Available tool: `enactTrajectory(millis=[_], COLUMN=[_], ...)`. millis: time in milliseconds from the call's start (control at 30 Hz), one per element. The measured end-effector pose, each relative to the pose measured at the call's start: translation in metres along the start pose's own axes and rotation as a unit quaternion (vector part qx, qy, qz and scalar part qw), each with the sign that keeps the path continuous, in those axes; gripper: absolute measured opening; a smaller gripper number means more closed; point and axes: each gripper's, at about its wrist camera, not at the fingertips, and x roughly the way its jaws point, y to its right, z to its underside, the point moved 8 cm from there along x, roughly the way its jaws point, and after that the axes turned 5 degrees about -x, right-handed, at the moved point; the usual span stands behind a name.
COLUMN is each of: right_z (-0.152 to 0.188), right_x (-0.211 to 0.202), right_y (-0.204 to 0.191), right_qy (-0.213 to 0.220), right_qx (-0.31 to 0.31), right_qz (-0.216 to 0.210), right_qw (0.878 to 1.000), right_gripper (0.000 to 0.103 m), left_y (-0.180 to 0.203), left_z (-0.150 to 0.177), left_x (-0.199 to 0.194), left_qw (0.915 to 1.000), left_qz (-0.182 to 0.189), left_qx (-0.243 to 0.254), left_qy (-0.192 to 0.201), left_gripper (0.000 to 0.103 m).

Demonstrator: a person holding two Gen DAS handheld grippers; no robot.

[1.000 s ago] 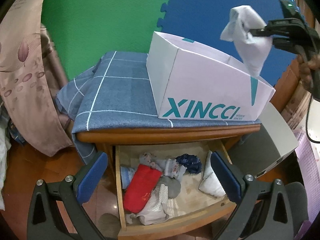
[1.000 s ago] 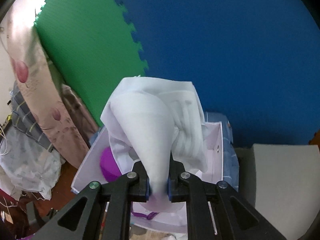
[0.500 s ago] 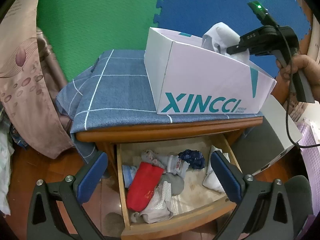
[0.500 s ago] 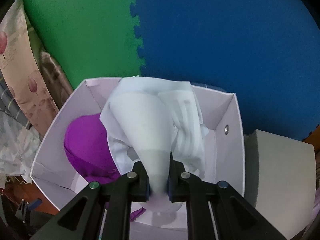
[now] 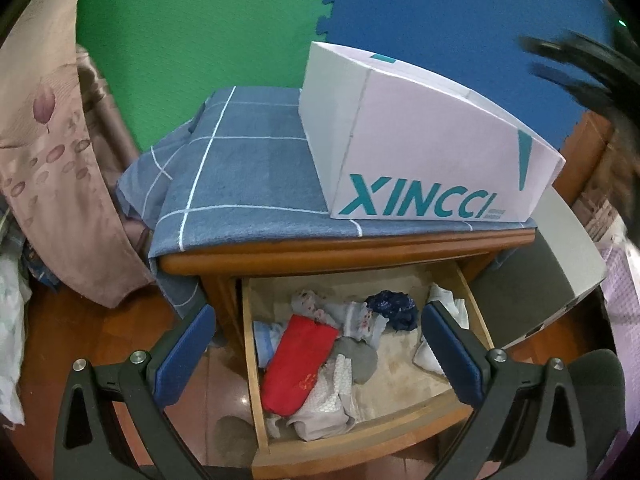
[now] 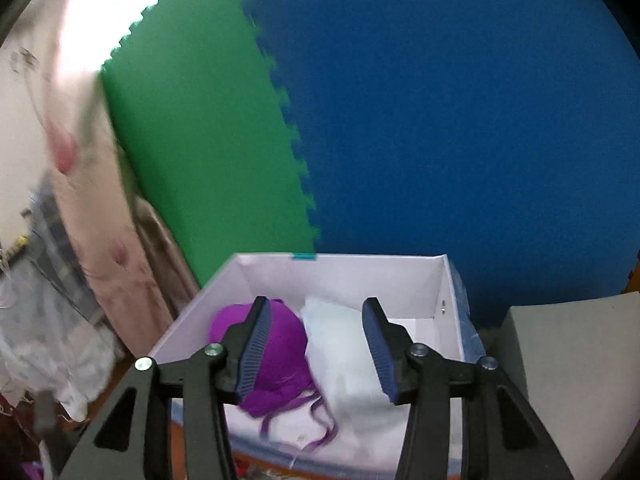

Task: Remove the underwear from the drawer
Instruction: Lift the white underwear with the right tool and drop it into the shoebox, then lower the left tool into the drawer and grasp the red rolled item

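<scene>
White underwear [image 6: 344, 344]: it lies inside the white box [image 6: 340, 276], beyond and between your right fingers, with nothing pressing on it.
Purple bra [image 6: 280, 356]: in the same box, touching the white piece on its left, partly behind your right gripper's left finger.
Right gripper [image 6: 316, 348]: your fingers are spreading, both blue pads clear of the cloth; in the left wrist view this gripper is only a dark blur at the upper right.
Underwear in the drawer [image 5: 360, 436]: a red piece [image 5: 300, 364], a grey one, a dark blue one [image 5: 392, 308] and several pale ones lie heaped between your left fingers, farther off; a white piece [image 5: 444, 308] sits just behind the right finger.
Left gripper [image 5: 316, 356]: your fingers stand wide apart above the open drawer, gripping nothing.
Box outside: printed XINCCI, it stands on the blue checked cloth [image 5: 240, 184] over the wooden counter [image 5: 340, 252], above the drawer.
Backdrop: green and blue foam mats.
</scene>
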Motion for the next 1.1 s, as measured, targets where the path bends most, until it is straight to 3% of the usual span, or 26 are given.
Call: enactTrajectory(millis=[100,233,367,400,500,667,833,1100], right_z=[0.042,0.113,0.160,0.162,0.156,0.158,0.157,0.157], right_x=[-0.041,-0.058,-0.062,-0.062,-0.076,-0.077,-0.081,-0.086], right_y=[0.002,0.014,0.029,0.034,0.043,0.045,0.045,0.050], right_qy=[0.013,-0.025,-0.053,-0.061,-0.030,-0.031,-0.027,-0.022], right_qx=[0.001,0.035,0.093,0.106,0.107,0.131,0.132,0.152], right_qz=[0.000,0.001,-0.008,-0.015,-0.021,-0.040,-0.051,-0.076], right_qw=[1.000,0.999,0.994,0.992,0.994,0.990,0.990,0.985], right_gripper=[0.056,0.056,0.056,0.056,0.056,0.056,0.056,0.056], left_y=[-0.004,-0.006,0.002,0.006,0.018,0.041,0.034,0.019], left_z=[0.002,0.007,0.017,0.020,0.026,0.039,0.058,0.062], left_x=[0.004,0.011,0.022,0.025,0.035,0.066,0.111,0.151], left_qw=[0.9998,0.9992,0.9972,0.9959,0.9905,0.9742,0.9643,0.9541], left_qz=[0.009,0.008,-0.010,-0.023,-0.054,-0.110,-0.135,-0.181], left_qx=[-0.012,-0.013,0.021,0.042,0.091,0.163,0.160,0.170], left_qy=[-0.015,-0.038,-0.070,-0.077,-0.088,-0.111,-0.162,-0.168], left_gripper=[0.102,0.102,0.102,0.102,0.102,0.102,0.102,0.102])
